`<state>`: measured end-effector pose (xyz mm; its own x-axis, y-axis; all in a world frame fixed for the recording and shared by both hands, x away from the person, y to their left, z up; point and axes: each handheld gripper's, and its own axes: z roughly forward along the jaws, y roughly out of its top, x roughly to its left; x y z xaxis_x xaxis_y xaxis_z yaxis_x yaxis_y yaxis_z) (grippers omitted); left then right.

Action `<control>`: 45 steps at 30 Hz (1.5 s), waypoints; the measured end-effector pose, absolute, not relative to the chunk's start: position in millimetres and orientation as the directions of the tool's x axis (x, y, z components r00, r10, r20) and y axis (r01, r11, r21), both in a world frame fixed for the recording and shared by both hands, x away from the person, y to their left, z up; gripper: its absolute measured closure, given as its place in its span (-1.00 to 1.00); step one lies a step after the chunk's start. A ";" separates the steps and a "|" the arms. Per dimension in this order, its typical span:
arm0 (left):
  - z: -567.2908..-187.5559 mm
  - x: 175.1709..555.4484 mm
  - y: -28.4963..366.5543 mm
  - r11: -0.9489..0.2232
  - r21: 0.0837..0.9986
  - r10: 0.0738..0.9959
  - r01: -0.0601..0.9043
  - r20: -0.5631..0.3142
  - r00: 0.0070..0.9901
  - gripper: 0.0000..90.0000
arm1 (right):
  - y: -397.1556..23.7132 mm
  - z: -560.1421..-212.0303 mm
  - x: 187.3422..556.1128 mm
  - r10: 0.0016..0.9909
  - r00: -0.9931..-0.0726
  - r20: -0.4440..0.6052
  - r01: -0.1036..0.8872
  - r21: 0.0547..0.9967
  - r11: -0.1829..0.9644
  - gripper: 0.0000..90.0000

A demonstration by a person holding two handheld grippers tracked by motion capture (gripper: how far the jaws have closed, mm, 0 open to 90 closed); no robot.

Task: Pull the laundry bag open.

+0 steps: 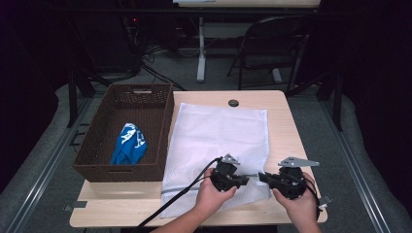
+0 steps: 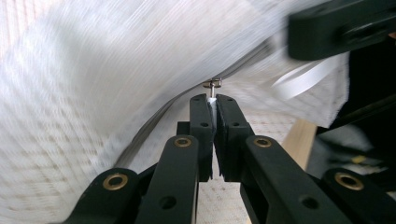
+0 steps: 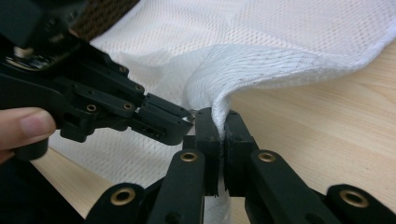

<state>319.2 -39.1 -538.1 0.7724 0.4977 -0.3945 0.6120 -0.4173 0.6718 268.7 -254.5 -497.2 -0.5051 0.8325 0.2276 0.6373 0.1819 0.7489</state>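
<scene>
Wooden table [image 1: 282, 126], mesh bag [image 1: 218, 136] pinched by both grippers

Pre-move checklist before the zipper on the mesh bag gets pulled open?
1. Left gripper clamped on the zipper pull: ok, its fingers are shut on the pull tab.
2. Right gripper anchoring the mesh bag: ok, shut on a pinched fold beside the zipper.
3. Grippers apart: not ok, almost touching.
4. Bag flat on the table: ok, apart from the lifted near corner.
5. Blue cloth waiting in the basket: ok.
6. Zipper track free of snags: cannot tell.
</scene>
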 end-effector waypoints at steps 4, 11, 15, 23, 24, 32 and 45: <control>-541.6 320.0 -36.6 -0.418 0.664 0.505 0.620 -0.397 0.766 0.92 | -259.8 -499.6 270.3 0.822 -0.503 0.267 0.653 0.740 0.159 0.94; -544.5 319.5 -34.7 -0.421 0.671 0.506 0.610 -0.384 0.772 0.92 | -254.0 -501.1 270.3 0.832 -0.507 0.226 0.647 0.737 0.194 0.93; -545.5 318.2 -33.2 -0.425 0.672 0.516 0.607 -0.371 0.772 0.92 | -256.5 -502.4 271.0 0.842 -0.498 0.210 0.647 0.737 0.198 0.93; -546.2 317.4 -28.7 -0.427 0.678 0.522 0.598 -0.355 0.776 0.92 | -258.4 -503.4 271.6 0.855 -0.484 0.187 0.646 0.736 0.204 0.93; -546.5 317.8 -28.1 -0.426 0.678 0.519 0.599 -0.359 0.776 0.92 | -258.9 -503.5 271.6 0.857 -0.480 0.185 0.646 0.736 0.203 0.93; -548.0 318.1 -22.6 -0.429 0.676 0.540 0.599 -0.340 0.770 0.92 | -266.0 -504.3 273.0 0.866 -0.462 0.190 0.649 0.738 0.184 0.93; -553.0 320.5 -0.1 -0.425 0.665 0.574 0.614 -0.326 0.751 0.92 | -275.5 -505.0 274.5 0.877 -0.434 0.206 0.652 0.744 0.148 0.93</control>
